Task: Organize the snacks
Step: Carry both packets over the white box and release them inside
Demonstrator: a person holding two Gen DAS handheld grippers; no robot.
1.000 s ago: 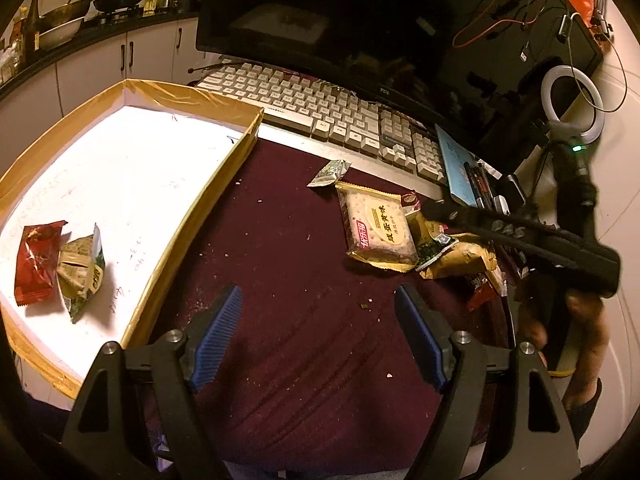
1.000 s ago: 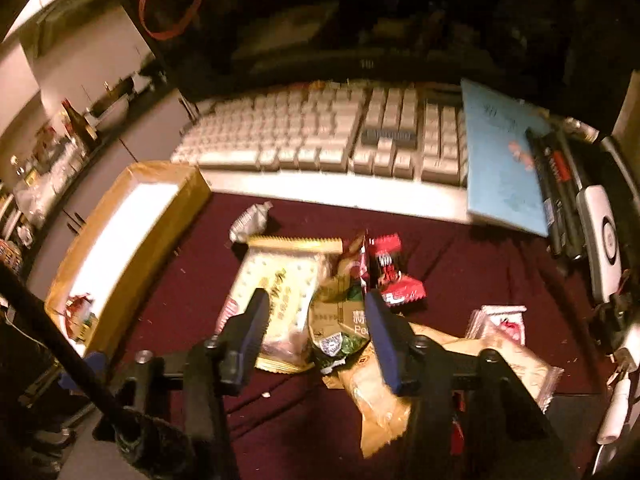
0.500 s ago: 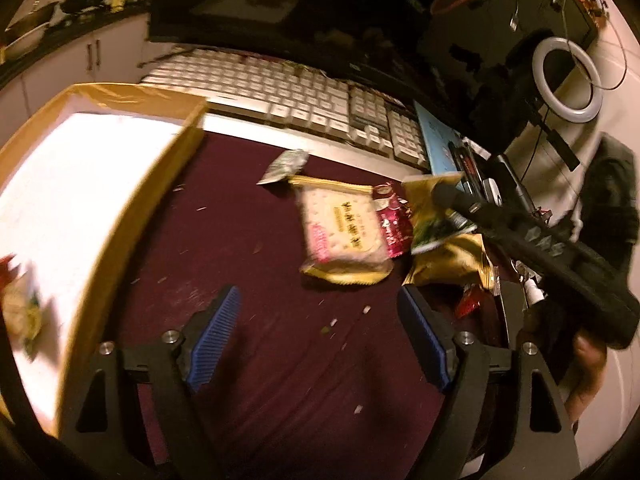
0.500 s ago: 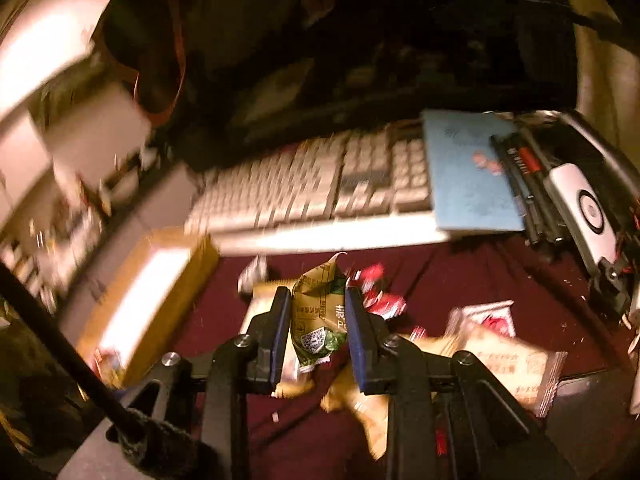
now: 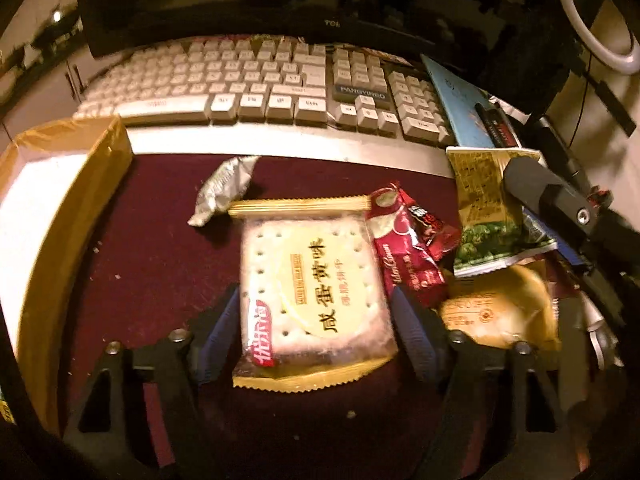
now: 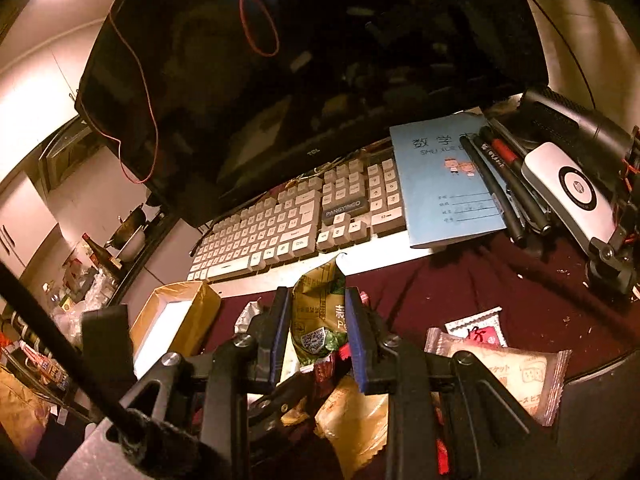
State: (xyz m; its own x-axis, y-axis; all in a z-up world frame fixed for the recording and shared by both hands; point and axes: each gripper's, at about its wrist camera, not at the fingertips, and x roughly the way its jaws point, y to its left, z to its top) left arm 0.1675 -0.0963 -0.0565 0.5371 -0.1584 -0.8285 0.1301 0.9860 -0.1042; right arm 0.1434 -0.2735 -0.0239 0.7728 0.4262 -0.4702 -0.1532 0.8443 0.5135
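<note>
The left gripper (image 5: 316,332) has its jaws around the cracker packet (image 5: 314,292) on the dark red cloth (image 5: 160,248); they have just been closing, but a small gap shows on each side, so it does not grip yet. The right gripper (image 6: 318,336) is clamped on the green pea snack bag (image 6: 318,316) and holds it above the other snacks, in front of the keyboard (image 6: 288,232). A yellow-edged cardboard tray (image 5: 60,208) lies left of the cracker packet, a red candy wrapper (image 5: 404,248) touches its right side.
</note>
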